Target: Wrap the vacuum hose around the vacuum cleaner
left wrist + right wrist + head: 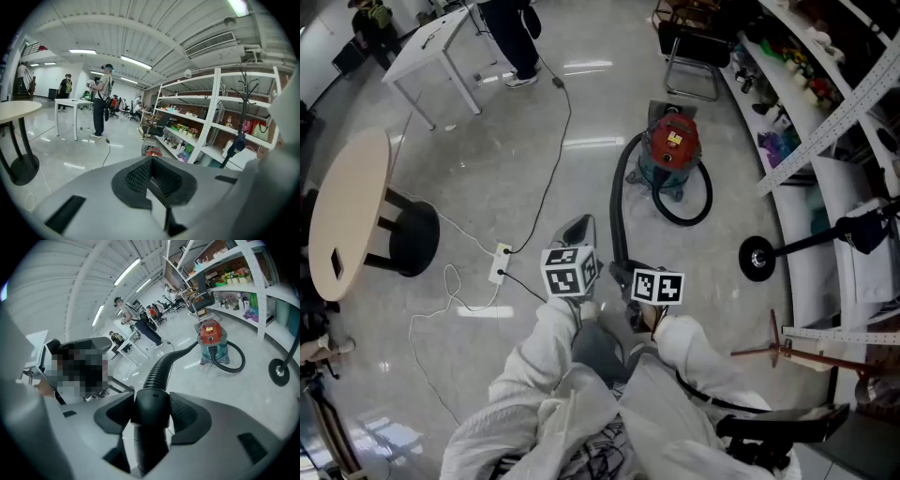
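The vacuum cleaner (674,150), red on top with a teal drum, stands on the floor ahead of me. It also shows in the right gripper view (212,336) and small in the left gripper view (152,151). Its black ribbed hose (617,202) loops round the drum's base on the floor and rises toward me. My right gripper (624,274) is shut on the hose's smooth end cuff (151,404), which sits upright between the pads while the ribbed hose (163,367) runs off toward the machine. My left gripper (578,231) is beside it, jaws together (152,180) with nothing held.
A white power strip (499,263) with trailing white and black cables lies on the floor at left. A round table (347,211) stands further left, a white desk (431,52) and a person (514,37) behind. Shelves (825,112), a chair (689,52) and a stand's round base (757,258) line the right.
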`<action>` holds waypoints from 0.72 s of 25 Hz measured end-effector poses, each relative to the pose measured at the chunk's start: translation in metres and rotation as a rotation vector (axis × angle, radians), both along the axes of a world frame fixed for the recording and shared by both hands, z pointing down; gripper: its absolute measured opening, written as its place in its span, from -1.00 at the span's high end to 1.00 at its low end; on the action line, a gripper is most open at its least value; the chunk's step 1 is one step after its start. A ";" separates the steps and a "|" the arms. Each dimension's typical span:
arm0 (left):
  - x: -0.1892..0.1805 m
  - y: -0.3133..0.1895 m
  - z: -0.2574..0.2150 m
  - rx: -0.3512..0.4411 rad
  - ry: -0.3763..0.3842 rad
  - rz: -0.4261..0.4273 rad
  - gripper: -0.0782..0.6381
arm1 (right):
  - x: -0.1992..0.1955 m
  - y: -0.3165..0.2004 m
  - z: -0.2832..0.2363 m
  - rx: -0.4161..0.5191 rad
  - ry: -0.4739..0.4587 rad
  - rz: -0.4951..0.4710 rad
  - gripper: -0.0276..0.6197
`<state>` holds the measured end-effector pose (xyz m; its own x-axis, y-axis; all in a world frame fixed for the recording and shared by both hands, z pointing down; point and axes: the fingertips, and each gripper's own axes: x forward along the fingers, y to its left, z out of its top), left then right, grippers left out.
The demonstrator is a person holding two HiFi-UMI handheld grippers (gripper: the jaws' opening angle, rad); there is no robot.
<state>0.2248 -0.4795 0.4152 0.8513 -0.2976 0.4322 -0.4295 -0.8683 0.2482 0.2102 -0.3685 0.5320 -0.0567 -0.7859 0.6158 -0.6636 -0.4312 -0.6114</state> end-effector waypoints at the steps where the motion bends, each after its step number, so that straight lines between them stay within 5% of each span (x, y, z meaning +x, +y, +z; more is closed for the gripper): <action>1: 0.001 0.019 -0.002 -0.004 0.012 -0.007 0.78 | 0.004 0.020 -0.001 0.004 0.003 0.012 0.18; 9: 0.016 0.130 -0.003 -0.013 0.035 0.021 0.78 | 0.032 0.101 0.002 0.042 -0.006 0.042 0.18; 18: 0.059 0.105 -0.029 0.004 0.104 0.028 0.78 | 0.049 0.070 -0.027 0.071 -0.029 0.016 0.18</action>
<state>0.2839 -0.3744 0.3857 0.8994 -0.2747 0.3402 -0.3773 -0.8806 0.2865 0.2594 -0.2982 0.5046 -0.0604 -0.8282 0.5572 -0.6388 -0.3968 -0.6592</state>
